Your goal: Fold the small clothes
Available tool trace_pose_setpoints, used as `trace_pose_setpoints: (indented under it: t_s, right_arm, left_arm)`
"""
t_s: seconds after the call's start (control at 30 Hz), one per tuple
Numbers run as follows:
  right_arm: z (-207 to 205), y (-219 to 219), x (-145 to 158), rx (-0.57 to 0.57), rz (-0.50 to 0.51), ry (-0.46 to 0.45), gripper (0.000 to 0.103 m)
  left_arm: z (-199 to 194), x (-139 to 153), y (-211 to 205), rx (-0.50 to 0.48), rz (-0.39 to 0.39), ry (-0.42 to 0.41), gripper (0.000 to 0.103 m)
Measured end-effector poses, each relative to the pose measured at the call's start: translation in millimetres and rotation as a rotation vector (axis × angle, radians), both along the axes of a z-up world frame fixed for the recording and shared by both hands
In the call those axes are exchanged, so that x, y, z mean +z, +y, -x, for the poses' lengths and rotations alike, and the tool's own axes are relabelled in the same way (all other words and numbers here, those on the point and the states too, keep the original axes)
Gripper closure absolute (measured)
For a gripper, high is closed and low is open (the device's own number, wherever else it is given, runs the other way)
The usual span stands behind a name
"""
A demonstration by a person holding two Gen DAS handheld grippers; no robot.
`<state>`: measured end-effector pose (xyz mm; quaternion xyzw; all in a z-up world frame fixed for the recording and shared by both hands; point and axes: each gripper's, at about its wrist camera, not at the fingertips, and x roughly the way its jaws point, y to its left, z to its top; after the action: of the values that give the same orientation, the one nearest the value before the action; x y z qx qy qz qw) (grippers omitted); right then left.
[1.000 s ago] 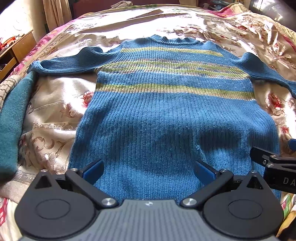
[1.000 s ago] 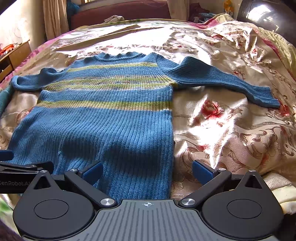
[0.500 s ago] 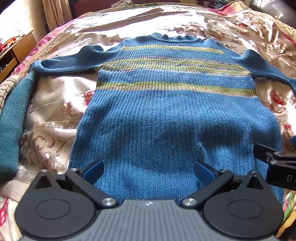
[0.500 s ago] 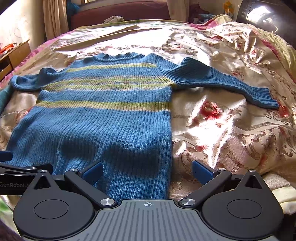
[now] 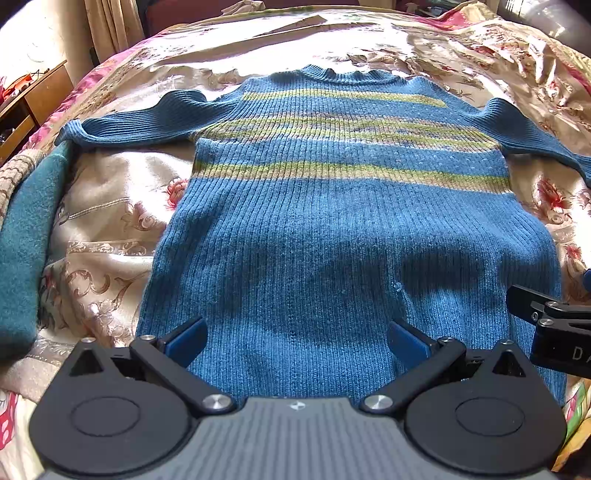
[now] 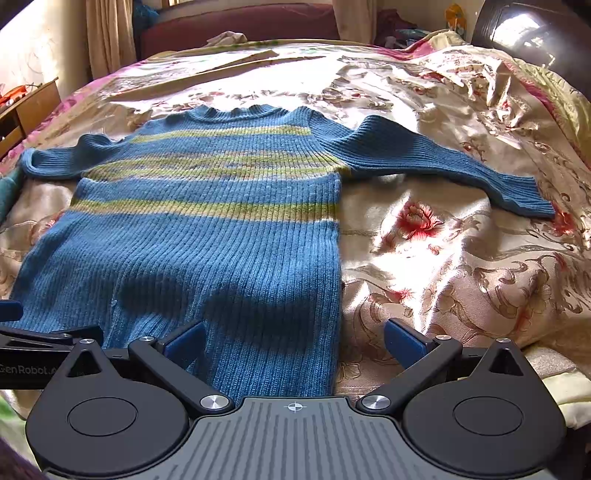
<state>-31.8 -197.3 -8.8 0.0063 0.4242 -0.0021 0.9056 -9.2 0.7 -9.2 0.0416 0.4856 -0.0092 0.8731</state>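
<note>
A small blue ribbed sweater point(image 5: 332, 229) with yellow-green stripes lies flat on the bed, neck away from me, both sleeves spread outward. My left gripper point(image 5: 295, 339) hovers open over the hem's middle, nothing between its blue pads. In the right wrist view the same sweater point(image 6: 207, 236) fills the left half, its right sleeve point(image 6: 443, 166) stretched across the bedspread. My right gripper point(image 6: 293, 338) is open above the hem's right corner, straddling the sweater's side edge. Each gripper shows at the other view's edge: the right one point(image 5: 554, 332), the left one point(image 6: 33, 347).
The bed carries a shiny floral bedspread point(image 6: 461, 258). A teal knitted garment point(image 5: 26, 240) lies along the bed's left edge. A wooden cabinet point(image 5: 29, 103) stands to the left, a dark headboard point(image 6: 240, 22) and curtains at the far end.
Both views have crept slightly forward and upward over the sweater. Both grippers remain open and the sweater has not moved.
</note>
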Motion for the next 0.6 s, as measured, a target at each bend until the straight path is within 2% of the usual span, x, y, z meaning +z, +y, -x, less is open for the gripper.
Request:
trace_pose_setpoints:
  t_s: [0.6]
  right_arm:
    - [1.2, 1.5, -2.6, 0.000, 0.006, 0.000, 0.000]
  left_arm:
    - [0.1, -1.5, -0.9, 0.002, -0.006, 0.009, 0.000]
